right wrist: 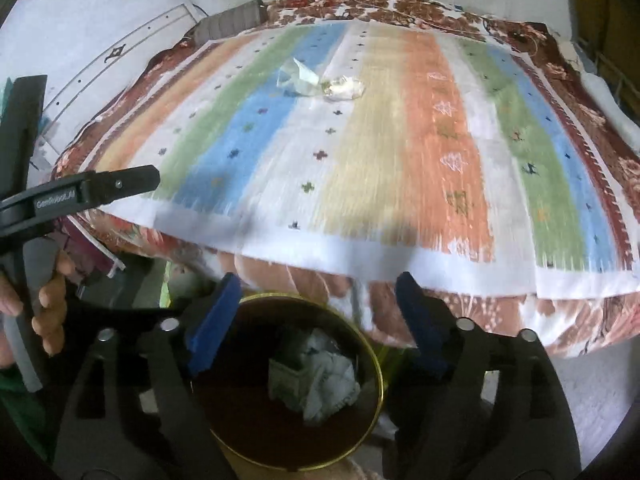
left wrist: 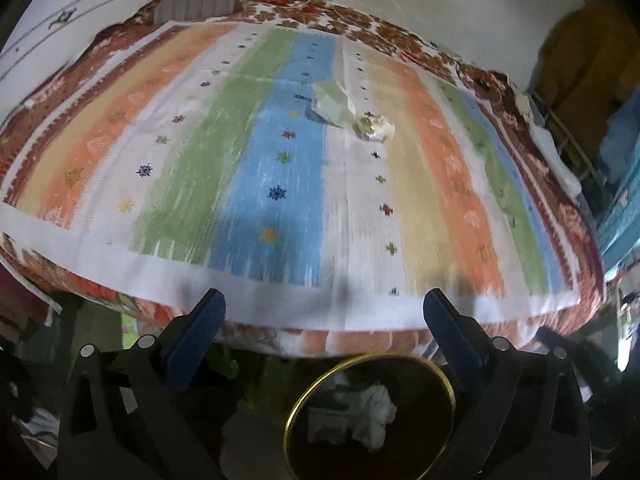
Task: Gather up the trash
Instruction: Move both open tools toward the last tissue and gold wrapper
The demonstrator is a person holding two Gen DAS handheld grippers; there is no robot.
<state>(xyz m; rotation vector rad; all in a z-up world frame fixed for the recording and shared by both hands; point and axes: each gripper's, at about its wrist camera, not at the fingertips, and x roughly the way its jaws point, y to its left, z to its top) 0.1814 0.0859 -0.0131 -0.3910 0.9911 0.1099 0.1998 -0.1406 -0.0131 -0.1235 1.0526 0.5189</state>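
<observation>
Left gripper [left wrist: 324, 312], black frame w/ blue pads, lower centre of left wrist view: jaws spread wide, nothing btwn them, touching nothing. Below it, bottom centre, round dark bin with a gold rim [left wrist: 294, 404] holds crumpled white paper [left wrist: 372, 408]. Bin stands just beside the bed's near edge.

Upper centre of same view: crumpled pale green-white wrapper [left wrist: 332, 106] lies on the blue/white stripes of the striped multicolour bedcover [left wrist: 180, 168]; touching or just beside it on the right, a crumpled clear plastic wad w/ yellowish bits [left wrist: 374, 126]. Both well apart from the pads. Cover is bare btwn trash and near edge, so open room there.

Right wrist view, far left: a hand [right wrist: 48, 300] grips the other tool's handle, one black finger jutting over the bed corner. Bottom centre: right gripper [right wrist: 316, 300], jaws wide, empty, over the bin rim. Bed edge runs across mid-frame; grey folded cloth [right wrist: 232, 20] at upper left, near the wall.
</observation>
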